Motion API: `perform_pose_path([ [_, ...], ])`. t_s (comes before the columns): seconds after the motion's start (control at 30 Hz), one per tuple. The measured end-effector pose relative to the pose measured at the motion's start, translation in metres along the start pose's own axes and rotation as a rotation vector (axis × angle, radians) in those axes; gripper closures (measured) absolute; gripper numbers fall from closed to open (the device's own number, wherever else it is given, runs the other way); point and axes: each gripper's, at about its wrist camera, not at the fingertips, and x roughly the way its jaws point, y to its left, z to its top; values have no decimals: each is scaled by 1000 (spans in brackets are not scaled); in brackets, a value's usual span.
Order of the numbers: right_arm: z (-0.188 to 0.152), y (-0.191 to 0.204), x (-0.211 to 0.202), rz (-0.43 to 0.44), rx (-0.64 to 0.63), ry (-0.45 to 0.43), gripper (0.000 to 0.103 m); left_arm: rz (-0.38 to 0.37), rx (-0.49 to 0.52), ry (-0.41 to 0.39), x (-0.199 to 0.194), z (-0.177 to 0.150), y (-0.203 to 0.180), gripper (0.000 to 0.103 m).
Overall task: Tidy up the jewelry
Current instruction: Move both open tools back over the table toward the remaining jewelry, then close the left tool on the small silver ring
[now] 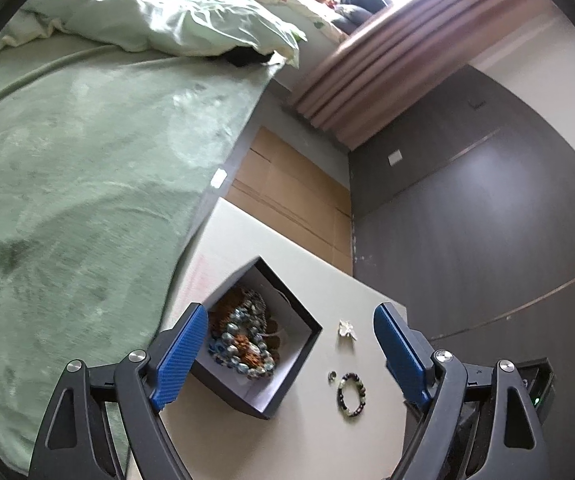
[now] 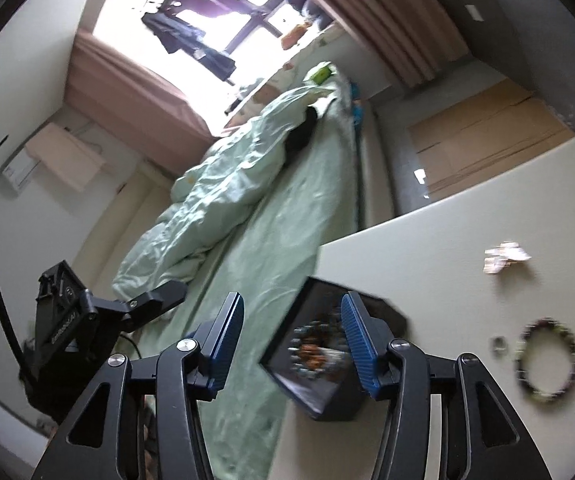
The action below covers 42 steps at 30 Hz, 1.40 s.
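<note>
A dark open box [image 1: 287, 360] sits on a pale table [image 1: 311, 440] and holds a heap of beaded bracelets [image 1: 243, 340]. A loose bead bracelet [image 1: 352, 395], a small ring [image 1: 331, 376] and a small silvery piece [image 1: 346, 329] lie on the table right of the box. My left gripper [image 1: 287, 360] is open and empty above the box. In the right wrist view the box [image 2: 327, 368], bracelet [image 2: 549, 357], ring [image 2: 499, 345] and silvery piece [image 2: 505, 257] show again. My right gripper [image 2: 291, 348] is open and empty over the box's left edge.
A bed with a green blanket [image 1: 67, 200] lies left of the table. Flattened cardboard [image 1: 287, 200] lies on the floor beyond the table. A dark wall panel [image 1: 487, 220] stands to the right. A dark device [image 1: 539, 384] sits at the table's right edge.
</note>
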Motion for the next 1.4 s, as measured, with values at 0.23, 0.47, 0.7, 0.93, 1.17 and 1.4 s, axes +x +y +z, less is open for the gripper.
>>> perform_pose_path([
  [0.23, 8, -23, -36, -123, 15, -33, 32, -9, 68, 26, 10, -12, -24, 18],
  [0.47, 15, -42, -67, -188, 38, -60, 23, -5, 150, 79, 29, -28, -49, 18],
  [0.7, 19, -64, -95, -231, 60, -65, 21, 2, 250, 147, 52, -47, -76, 18],
  [0.93, 20, -82, -116, -281, 55, -46, 21, 16, 356, 248, 86, -72, -99, 18],
  [1.17, 16, -106, -123, -346, 79, 9, 21, 61, 426, 312, 122, -95, -109, 18],
  [1.4, 15, -128, -131, -361, 131, 34, 21, 151, 445, 342, 152, -108, -107, 53],
])
